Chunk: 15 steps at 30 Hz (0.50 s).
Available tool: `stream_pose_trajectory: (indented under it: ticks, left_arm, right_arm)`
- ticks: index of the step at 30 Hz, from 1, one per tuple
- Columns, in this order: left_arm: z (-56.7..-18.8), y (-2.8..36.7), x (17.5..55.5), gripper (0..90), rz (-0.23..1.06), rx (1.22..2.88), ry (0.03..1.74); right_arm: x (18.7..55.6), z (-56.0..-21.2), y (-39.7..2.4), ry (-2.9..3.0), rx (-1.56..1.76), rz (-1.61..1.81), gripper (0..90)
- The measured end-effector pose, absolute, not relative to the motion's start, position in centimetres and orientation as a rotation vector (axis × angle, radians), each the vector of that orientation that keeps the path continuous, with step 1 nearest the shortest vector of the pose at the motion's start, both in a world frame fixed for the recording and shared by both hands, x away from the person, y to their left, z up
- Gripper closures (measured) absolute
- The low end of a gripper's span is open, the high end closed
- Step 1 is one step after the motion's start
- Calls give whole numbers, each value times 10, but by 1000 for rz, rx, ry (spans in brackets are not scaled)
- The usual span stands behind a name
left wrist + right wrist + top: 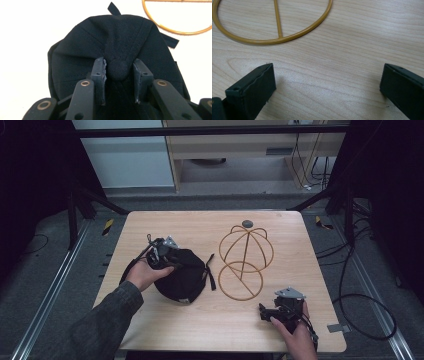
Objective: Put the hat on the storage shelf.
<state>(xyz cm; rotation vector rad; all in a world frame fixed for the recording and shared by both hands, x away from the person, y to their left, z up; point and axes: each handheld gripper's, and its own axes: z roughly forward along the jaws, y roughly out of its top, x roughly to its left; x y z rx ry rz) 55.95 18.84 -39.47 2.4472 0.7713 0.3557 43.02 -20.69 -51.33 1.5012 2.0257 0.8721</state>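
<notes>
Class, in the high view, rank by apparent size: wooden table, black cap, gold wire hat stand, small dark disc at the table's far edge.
1. Wooden table
2. Gold wire hat stand and black cap: too alike to rank.
3. Small dark disc

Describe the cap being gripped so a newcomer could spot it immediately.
On the wooden table, look at the left half, left of the gold wire hat stand. There lies a black cap, crown up, with the left tool pinching its top button. It is the only dark fabric item there.
</notes>
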Motion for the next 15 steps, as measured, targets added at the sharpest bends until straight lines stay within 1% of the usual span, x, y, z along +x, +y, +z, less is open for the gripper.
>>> stream_pose_trajectory:
  ticks: [15]
  left_arm:
    - [-368,202,540,698,391,2372,748]
  right_arm:
    - [430,-513,-207,2026,1501,873,4]
